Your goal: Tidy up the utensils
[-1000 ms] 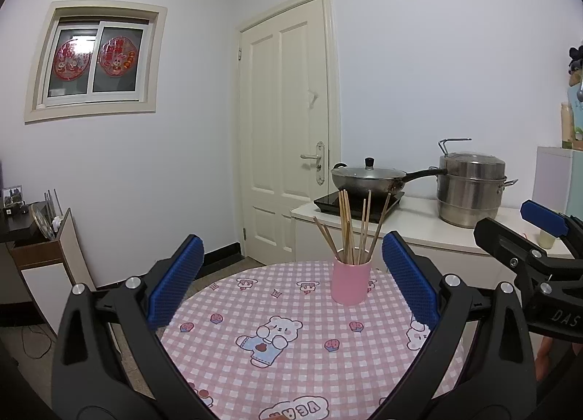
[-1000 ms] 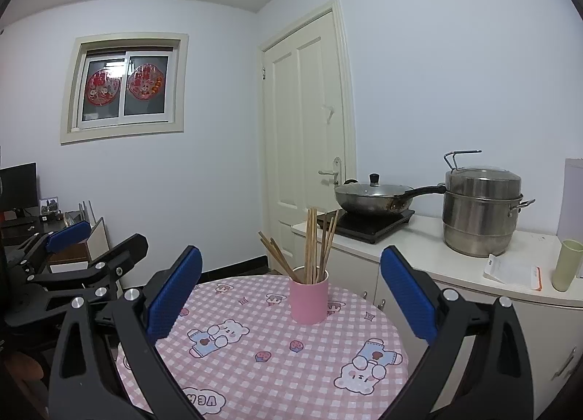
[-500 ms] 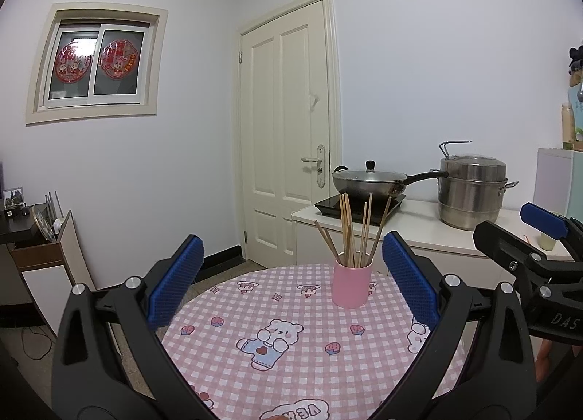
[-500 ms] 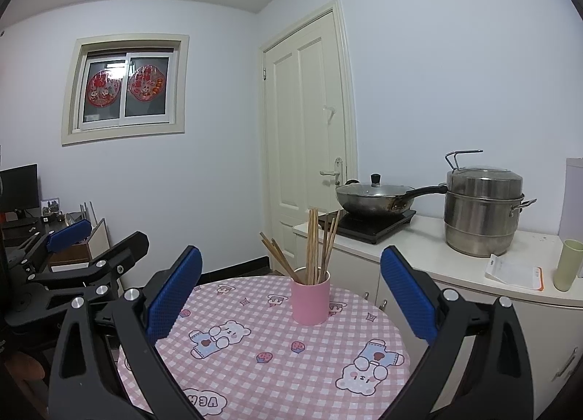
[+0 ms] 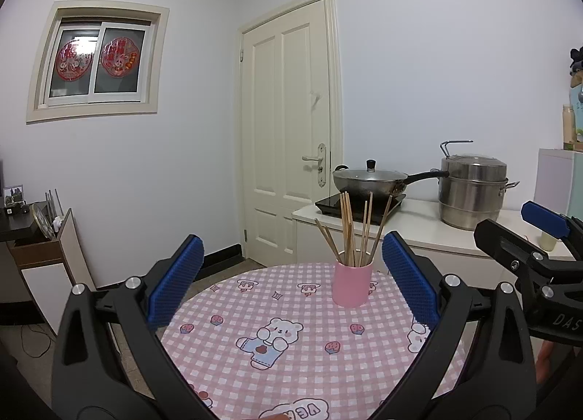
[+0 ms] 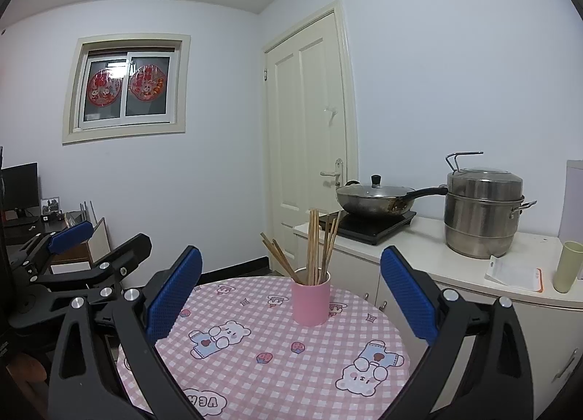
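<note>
Both claws, left claw and right claw, spread wide, empty, above worktop; chopsticks upright in pink cup.

Right gripper jaws spread wide, nothing between the blue pads, hanging above the near edge of the round worktop with its pink checked bear-print cloth. Pink cup stands upright toward the far side, holding a bundle of wooden chopsticks — most near vertical, a few leaning left. Left gripper sits off to the left, well apart from the cup, jaws apart too. Behind: white counter with lidded wok on an induction hob, steel steamer pot, green tumbler.
</note>
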The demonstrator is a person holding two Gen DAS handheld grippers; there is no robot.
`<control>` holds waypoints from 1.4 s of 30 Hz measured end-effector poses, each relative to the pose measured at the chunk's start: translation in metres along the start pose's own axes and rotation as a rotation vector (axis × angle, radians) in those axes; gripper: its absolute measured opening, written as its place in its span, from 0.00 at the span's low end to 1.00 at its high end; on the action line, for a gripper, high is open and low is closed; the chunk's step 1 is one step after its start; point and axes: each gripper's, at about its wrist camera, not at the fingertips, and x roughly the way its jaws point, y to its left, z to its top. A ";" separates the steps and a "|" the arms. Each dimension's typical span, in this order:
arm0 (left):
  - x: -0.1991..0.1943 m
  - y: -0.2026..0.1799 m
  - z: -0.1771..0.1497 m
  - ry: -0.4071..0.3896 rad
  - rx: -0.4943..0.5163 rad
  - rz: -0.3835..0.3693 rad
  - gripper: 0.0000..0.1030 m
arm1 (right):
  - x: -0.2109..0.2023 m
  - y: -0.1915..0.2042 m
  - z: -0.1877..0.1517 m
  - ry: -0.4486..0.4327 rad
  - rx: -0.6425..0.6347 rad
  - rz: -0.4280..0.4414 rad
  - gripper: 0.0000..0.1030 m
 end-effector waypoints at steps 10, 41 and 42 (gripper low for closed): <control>-0.002 -0.002 -0.002 0.004 0.009 -0.002 0.94 | 0.000 0.000 0.000 0.001 0.000 -0.001 0.92; 0.001 -0.007 -0.005 0.006 0.023 0.008 0.94 | -0.001 0.004 -0.004 0.009 0.007 0.001 0.92; 0.001 -0.007 -0.005 0.007 0.024 0.009 0.94 | 0.000 0.004 -0.004 0.009 0.007 0.002 0.92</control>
